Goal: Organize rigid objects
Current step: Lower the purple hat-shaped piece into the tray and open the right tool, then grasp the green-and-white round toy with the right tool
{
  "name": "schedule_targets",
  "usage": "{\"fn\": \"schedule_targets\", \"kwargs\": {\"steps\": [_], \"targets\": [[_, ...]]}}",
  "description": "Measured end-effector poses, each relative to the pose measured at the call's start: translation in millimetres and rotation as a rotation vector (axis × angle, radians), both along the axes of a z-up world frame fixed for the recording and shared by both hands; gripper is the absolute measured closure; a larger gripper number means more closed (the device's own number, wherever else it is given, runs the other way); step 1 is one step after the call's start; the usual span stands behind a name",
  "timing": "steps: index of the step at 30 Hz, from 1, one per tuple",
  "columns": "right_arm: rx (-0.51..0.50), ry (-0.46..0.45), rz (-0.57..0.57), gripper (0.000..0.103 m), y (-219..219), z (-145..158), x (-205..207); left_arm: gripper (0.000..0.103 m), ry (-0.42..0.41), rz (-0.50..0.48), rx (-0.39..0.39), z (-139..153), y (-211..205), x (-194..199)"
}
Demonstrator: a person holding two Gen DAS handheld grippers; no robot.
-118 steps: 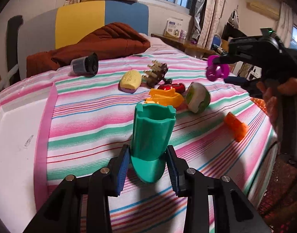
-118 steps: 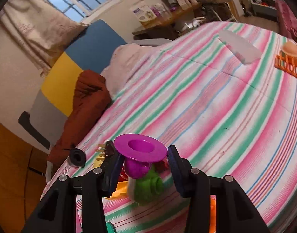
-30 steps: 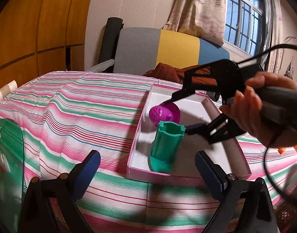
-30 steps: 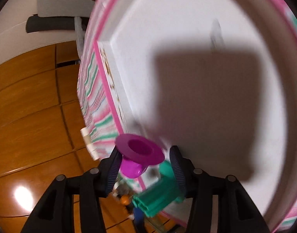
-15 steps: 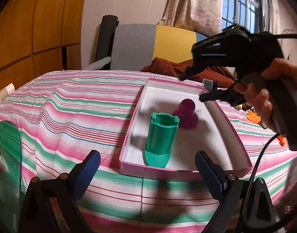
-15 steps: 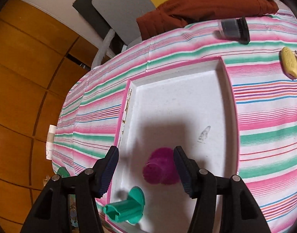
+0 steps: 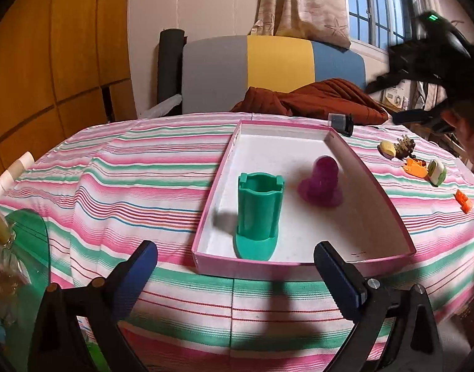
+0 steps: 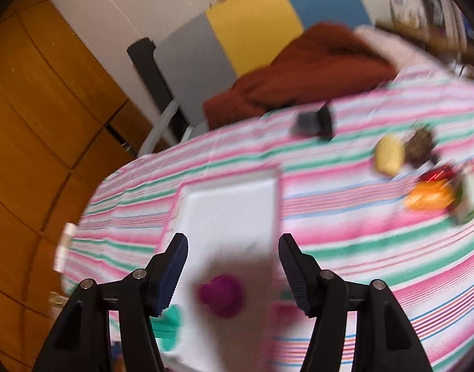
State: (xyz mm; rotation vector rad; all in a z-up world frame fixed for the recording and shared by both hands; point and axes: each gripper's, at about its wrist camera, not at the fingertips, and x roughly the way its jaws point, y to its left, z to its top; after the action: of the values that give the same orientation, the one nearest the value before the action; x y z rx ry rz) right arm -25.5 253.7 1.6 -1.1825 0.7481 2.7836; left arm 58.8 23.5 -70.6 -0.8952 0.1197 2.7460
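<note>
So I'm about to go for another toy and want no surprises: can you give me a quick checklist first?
1. Right gripper free of load: ok, jaws opening, nothing between them.
2. Left gripper empty: ok, wide open.
3. Purple toy inside the pink tray: ok, though blurred.
4. Green holder upright in tray: ok.
5. Room left in tray: ok, far end bare.
6. Remaining toys reachable: cannot tell; yellow toy and orange toy lie beyond the tray.

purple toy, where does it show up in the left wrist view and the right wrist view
Left wrist view: purple toy right of centre, inside the pink tray, right of the green holder.
Right wrist view: low centre, blurred, seen between the tongs.
Shared landmark: the brown blanket behind the table.
</note>
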Motion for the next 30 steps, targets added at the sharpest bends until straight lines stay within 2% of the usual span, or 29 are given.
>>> {"fn": "schedule_targets", "kwargs": {"steps": [3, 6, 9, 11, 17, 20, 23, 30], "targets": [[0.119, 0.015, -0.038, 0.041, 22, 5, 16, 0.001, -0.017, 0.017, 0.021, 0, -4, -2], [0.151, -0.004, -0.074, 0.041, 48, 2, 31, 0.001, -0.036, 0.013, 0.093, 2, -11, -2], [0.125, -0.074, -0.139, 0.041, 80, -11, 43, 0.000, -0.051, 0.000, 0.143, 4, -11, -1], [0.098, -0.132, -0.201, 0.041, 105, -23, 52, 0.000, -0.052, -0.012, 0.148, 6, -6, 0], [-0.031, -0.241, -0.414, 0.041, 179, -52, 82, 0.000, -0.031, -0.071, 0.112, 11, 12, 8], [-0.099, -0.244, -0.495, 0.041, 208, -57, 96, 0.000, -0.020, -0.097, 0.101, 14, 20, 11], [-0.126, -0.236, -0.556, 0.040, 228, -57, 103, 0.000, -0.014, -0.119, 0.086, 15, 27, 14], [-0.175, -0.239, -0.548, 0.041, 259, -64, 80, 0.000, 0.004, -0.155, 0.044, 17, 40, 20]]}}
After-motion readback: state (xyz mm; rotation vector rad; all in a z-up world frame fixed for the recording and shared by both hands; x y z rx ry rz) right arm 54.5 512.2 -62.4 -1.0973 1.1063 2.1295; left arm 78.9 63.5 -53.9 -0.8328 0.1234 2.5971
